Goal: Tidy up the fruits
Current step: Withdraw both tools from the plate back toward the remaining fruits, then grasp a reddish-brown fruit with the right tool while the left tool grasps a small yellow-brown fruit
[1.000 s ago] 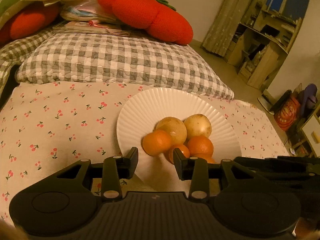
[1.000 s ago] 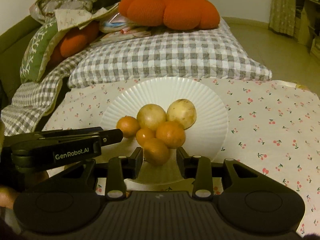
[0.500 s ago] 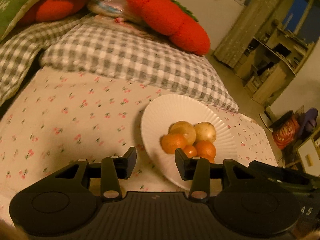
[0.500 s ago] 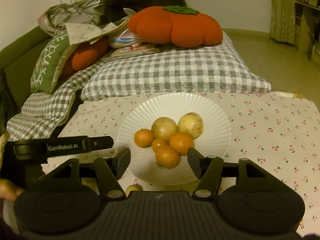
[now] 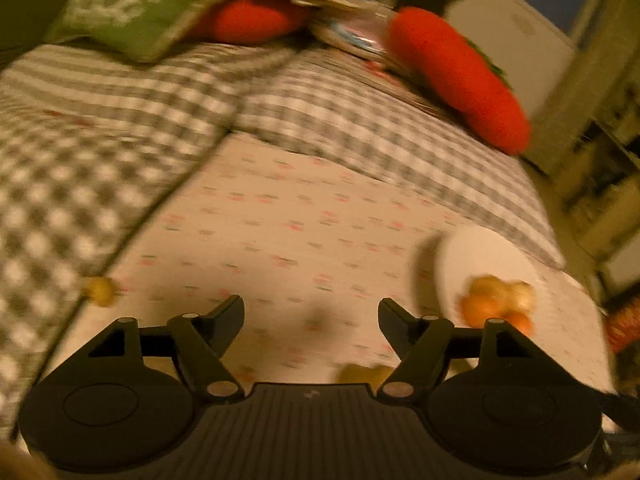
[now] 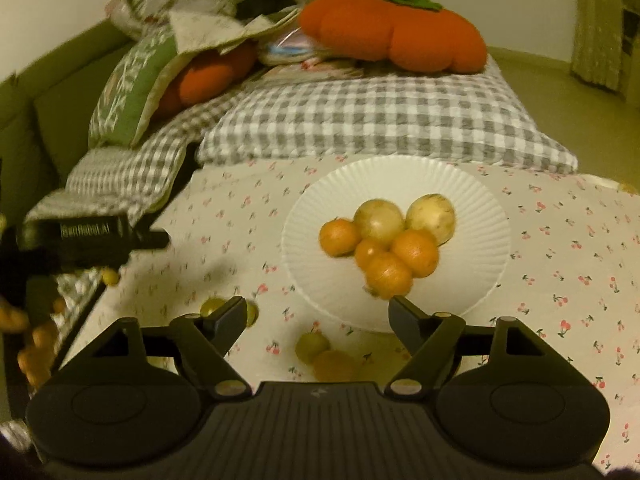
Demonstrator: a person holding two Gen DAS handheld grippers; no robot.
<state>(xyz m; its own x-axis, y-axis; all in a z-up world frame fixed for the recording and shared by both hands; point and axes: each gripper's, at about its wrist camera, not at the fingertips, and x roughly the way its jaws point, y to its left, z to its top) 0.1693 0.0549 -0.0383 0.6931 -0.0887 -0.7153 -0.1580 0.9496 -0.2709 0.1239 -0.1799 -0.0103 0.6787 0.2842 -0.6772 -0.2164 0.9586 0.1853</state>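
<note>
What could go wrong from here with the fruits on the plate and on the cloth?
1. The fruits are heaped on the white plate; the nearest orange sits toward the rim and might roll off if another is added.
2. A small fruit lies at the cloth's edge and may drop.
3. Loose fruits lie under the opening right tool, which holds nothing.

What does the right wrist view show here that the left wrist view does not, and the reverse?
Only the right wrist view: the left gripper's body from the side, loose fruit on the cloth just below the plate, such as a yellow-green fruit touching an orange one, and six fruits sharply piled on the plate. Only the left wrist view, which is blurred: shelving at the right edge. Both show the plate, a small yellow fruit at the cloth's left edge, the checked pillow and the orange cushion.
</note>
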